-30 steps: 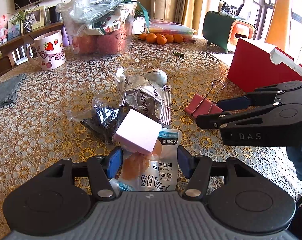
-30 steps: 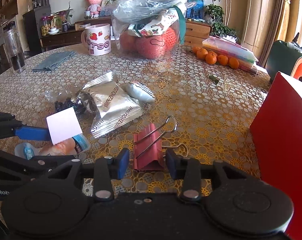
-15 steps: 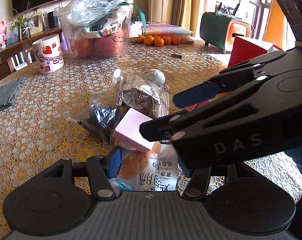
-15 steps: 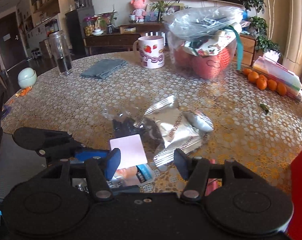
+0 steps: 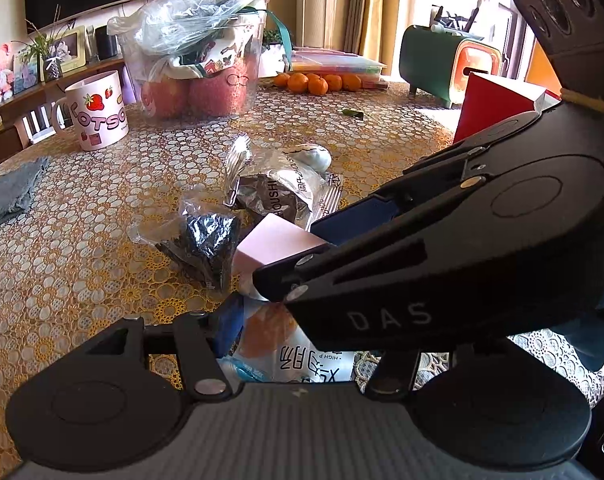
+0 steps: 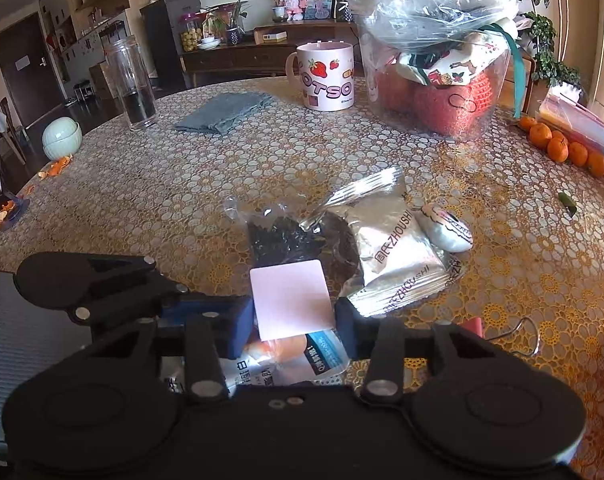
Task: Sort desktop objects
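**Right gripper now straddling the pink block over the snack pile**

Change vs. 1.0 s ago: the right gripper (image 6: 294,322) has left the red binder clip (image 6: 475,325), which now lies on the table (image 6: 182,184) at the right edge of its view with the wire handle just beside it. The gripper has swung left across the left gripper's view, hiding that gripper's right finger.

Pink block (image 6: 290,300): sits on top of the white chicken-breast packet (image 6: 302,364), between the right gripper's two blue pads (image 6: 240,322). Fingers wide apart; small gaps visible on both sides of the block, no contact seen.

Left gripper (image 5: 298,320): position about the same as before, low over the packet (image 5: 302,356). Only its left pad (image 5: 228,326) is visible; spread cannot be told in this frame.

Unmoved since the earlier frame: dark tea bag (image 6: 280,236), silver ZHOUSHI pouches (image 6: 394,256), small painted egg-shaped item (image 6: 446,228), all just behind the block. Strawberry mug (image 6: 328,76) and clear fruit container (image 6: 438,64) stand well back.
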